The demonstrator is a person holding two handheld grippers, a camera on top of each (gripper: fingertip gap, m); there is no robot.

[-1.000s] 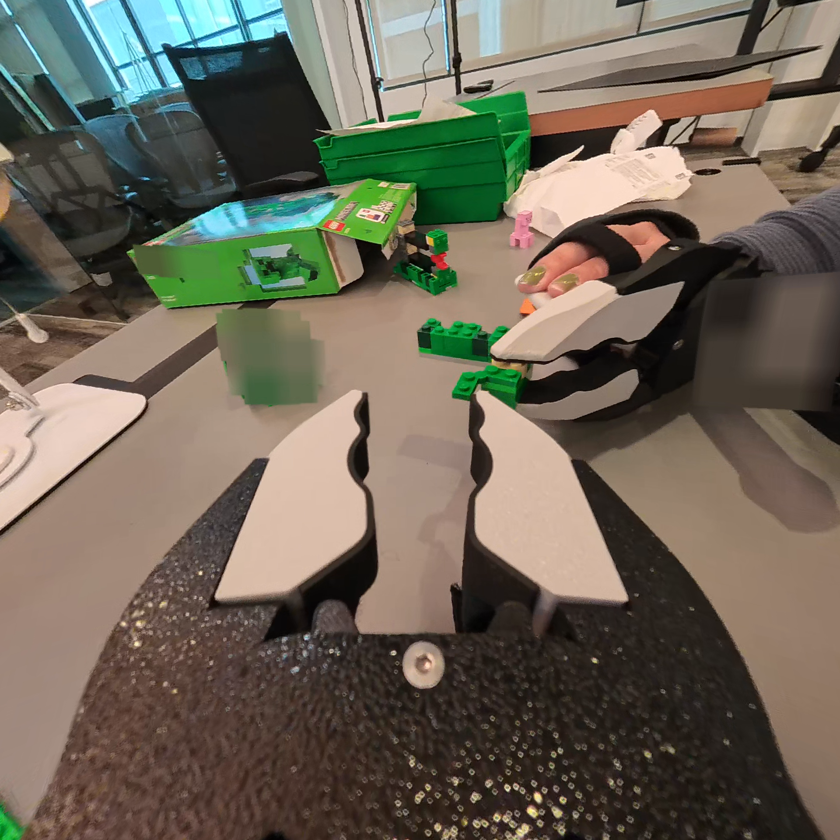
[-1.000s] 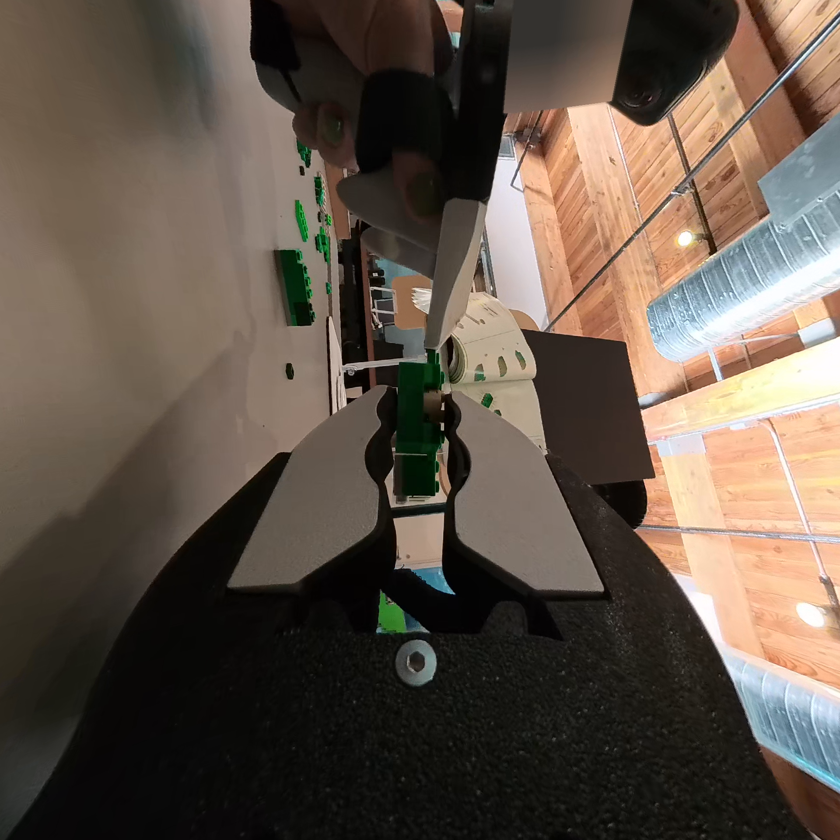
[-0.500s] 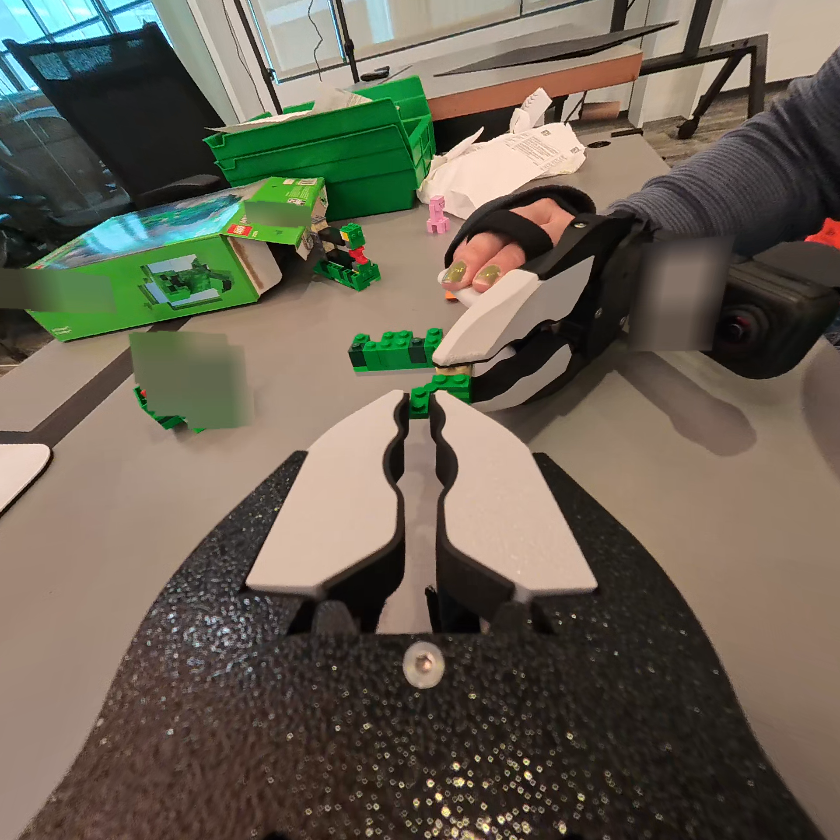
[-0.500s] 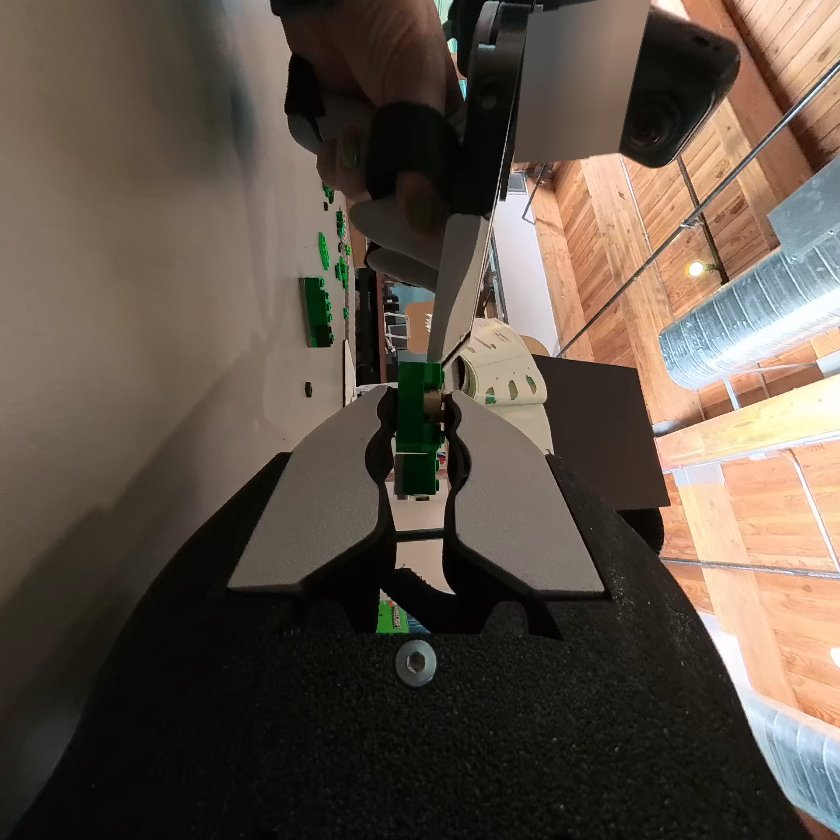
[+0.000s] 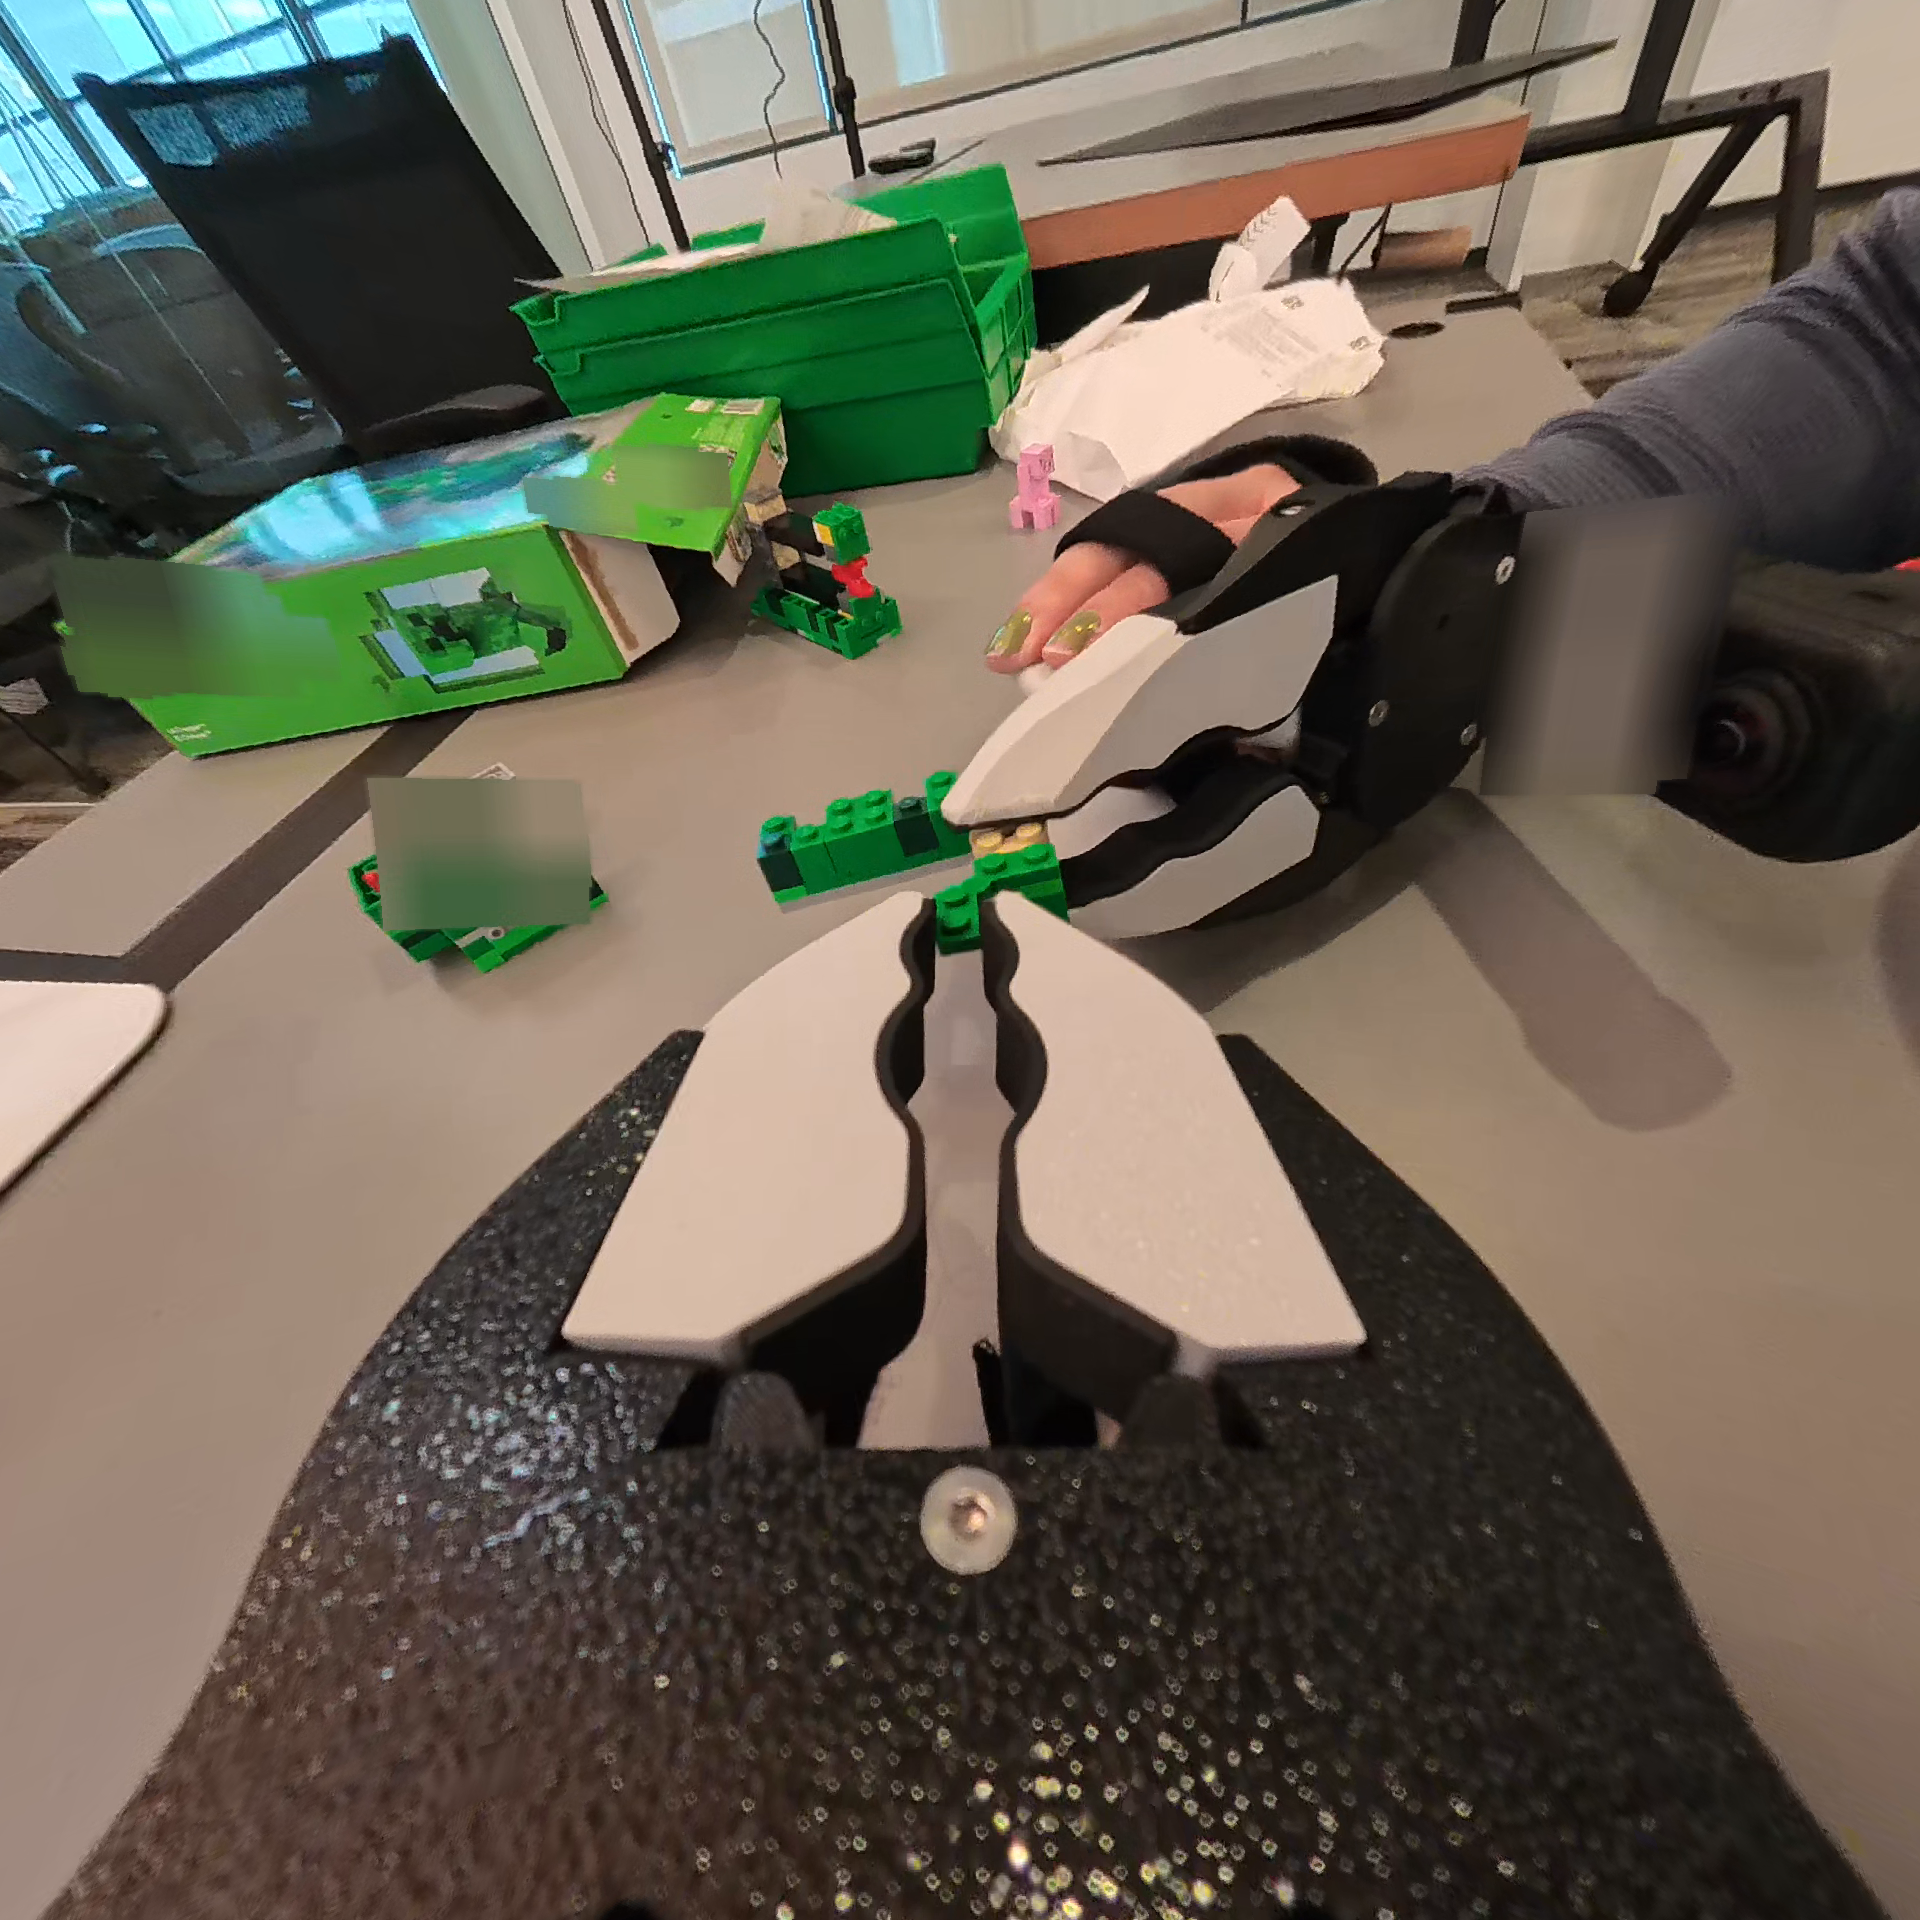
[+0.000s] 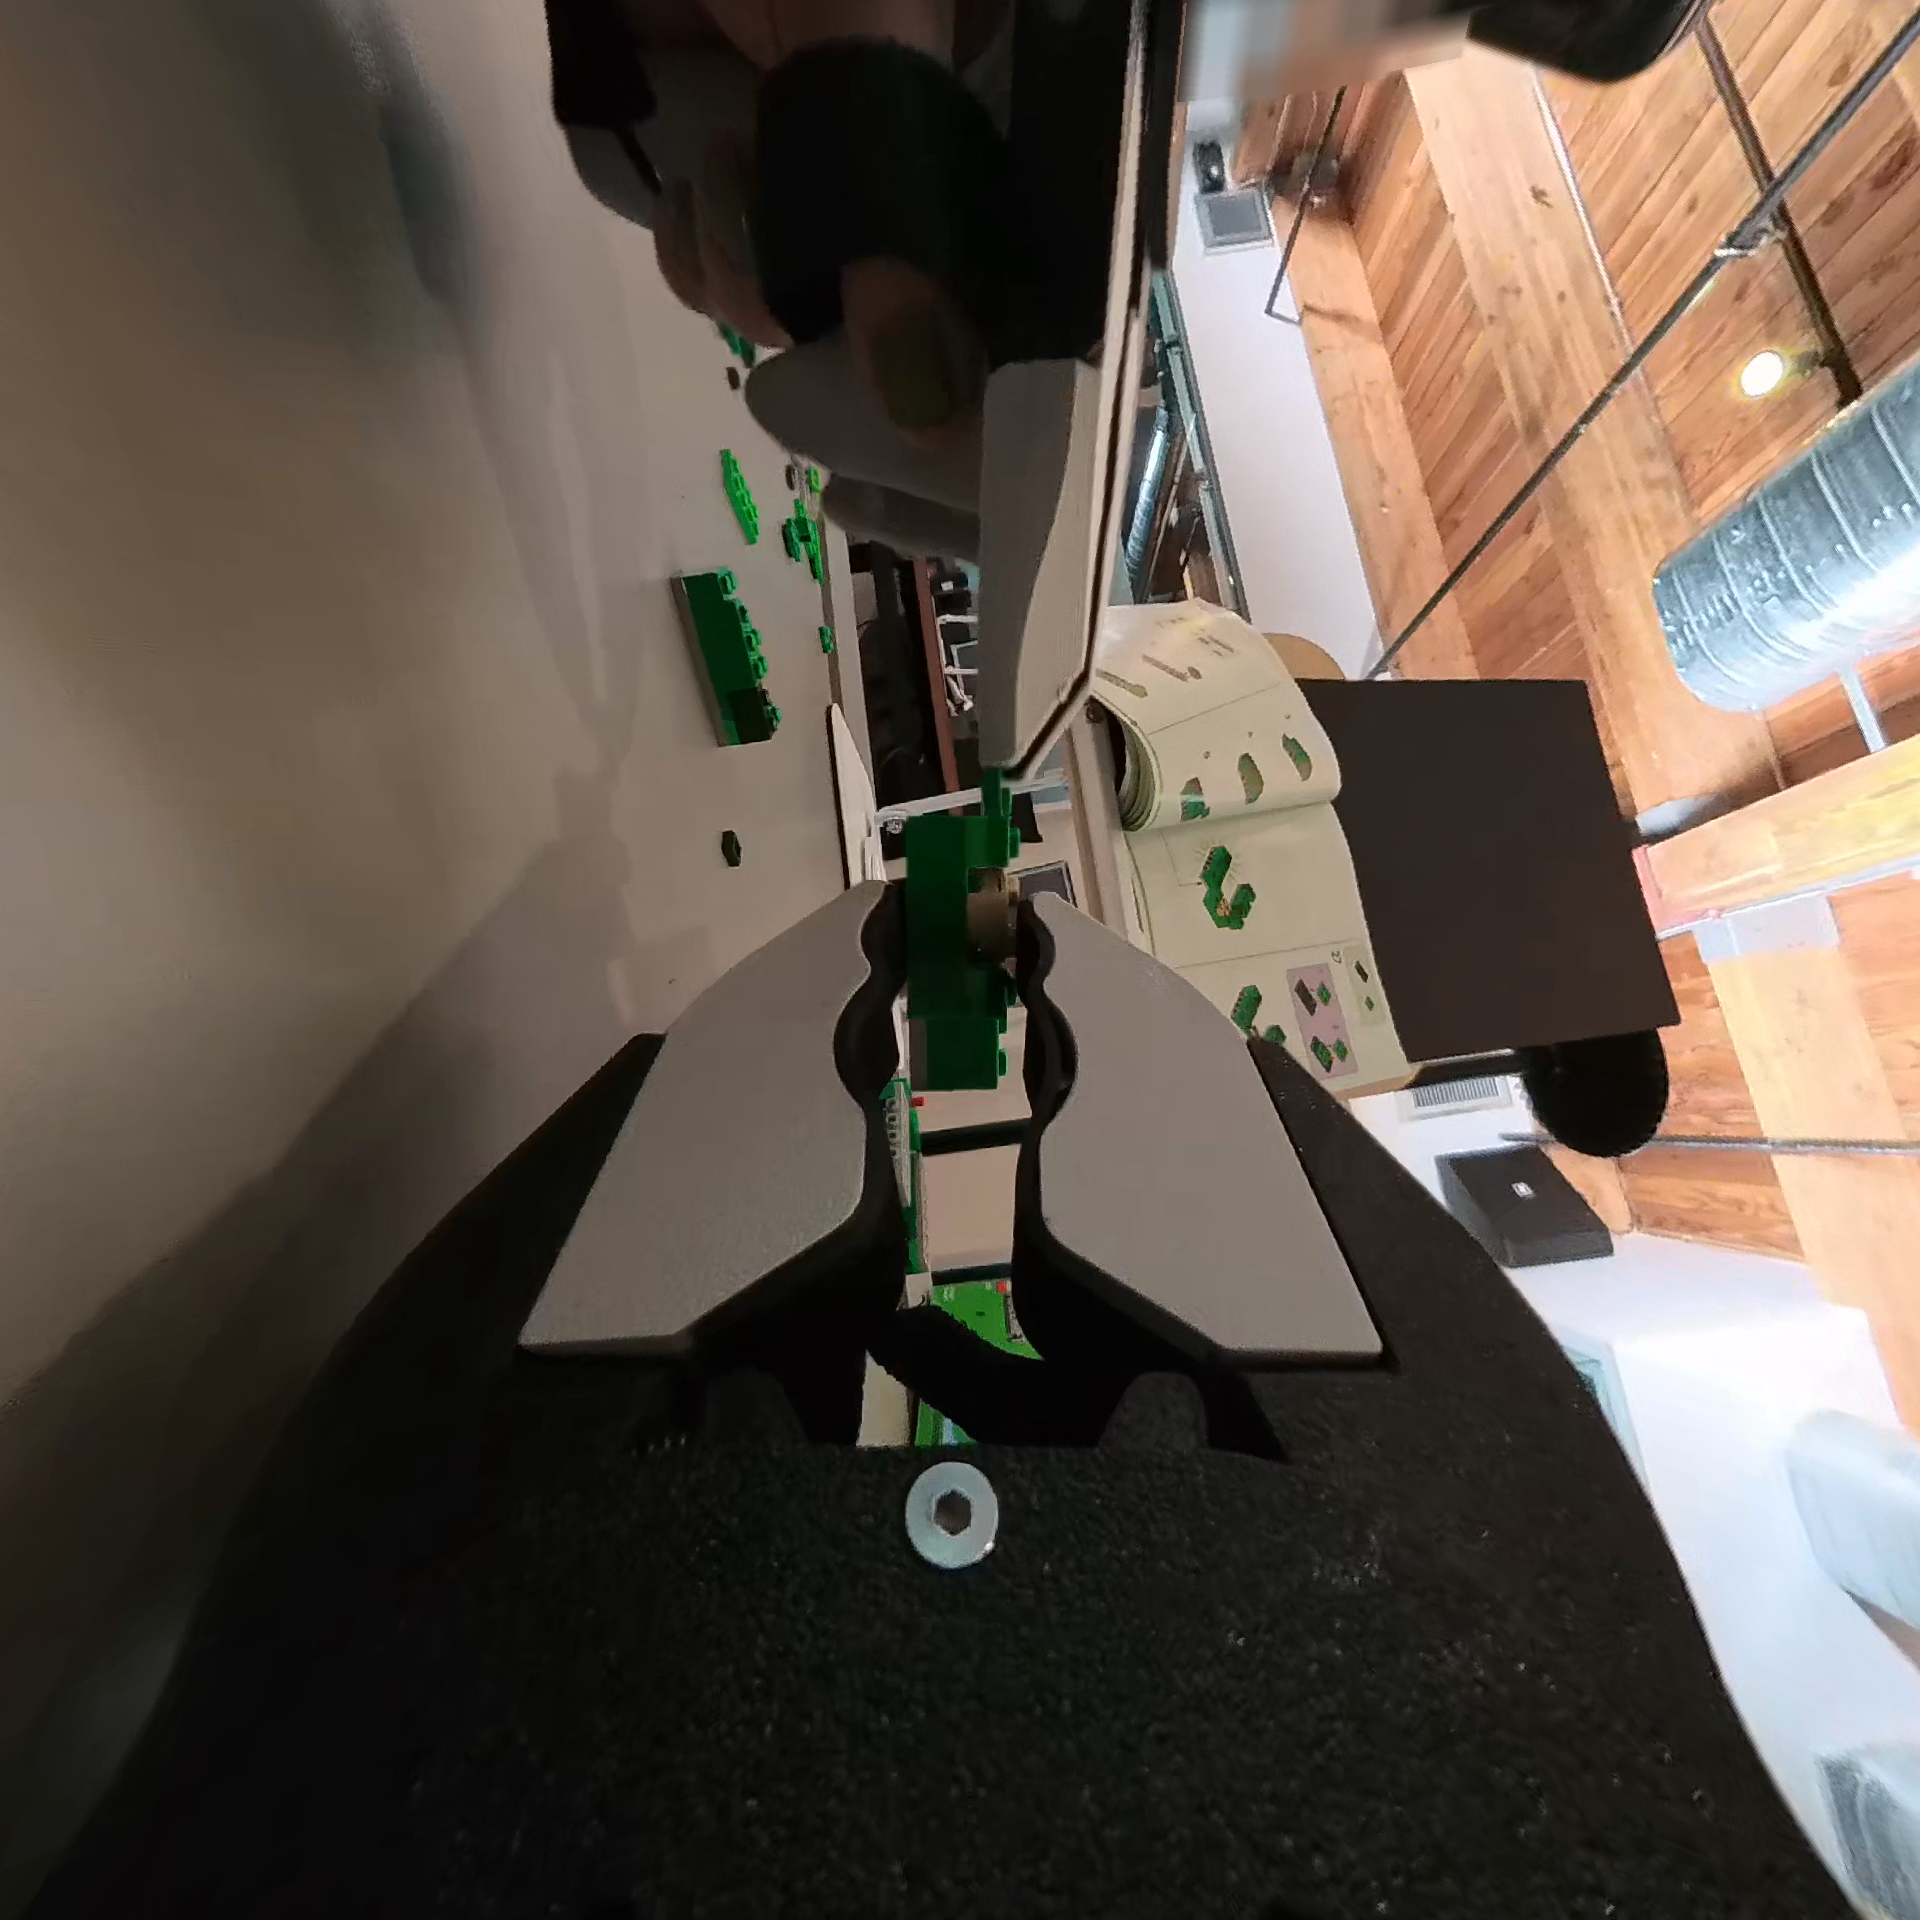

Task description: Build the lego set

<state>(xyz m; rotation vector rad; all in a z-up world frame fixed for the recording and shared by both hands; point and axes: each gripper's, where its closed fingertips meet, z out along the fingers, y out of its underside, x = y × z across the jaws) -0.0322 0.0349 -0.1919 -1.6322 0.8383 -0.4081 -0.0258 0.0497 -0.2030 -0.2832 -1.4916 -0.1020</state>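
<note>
Your right gripper (image 6: 961, 925) is clamped on a small bright-green brick assembly with a tan round stud (image 6: 951, 966), long axis running forward along its fingers. Your left gripper (image 5: 958, 920) is nearly closed, its tips pinching that assembly's far end (image 5: 961, 914). A dark-green studded brick bar (image 5: 857, 842) lies just beyond on the grey table (image 5: 312, 1091).

My left claw (image 5: 958, 920) reaches forward, its two fingers drawn nearly together, the tips pinching the near end of a small green piece (image 5: 1003, 883). My right claw (image 5: 1023, 826) comes in from the right, rolled on its side so one finger lies above the other, clamped on that piece's far end. My right hand (image 5: 1127, 582) grips its handle, two fingers extended.
</note>
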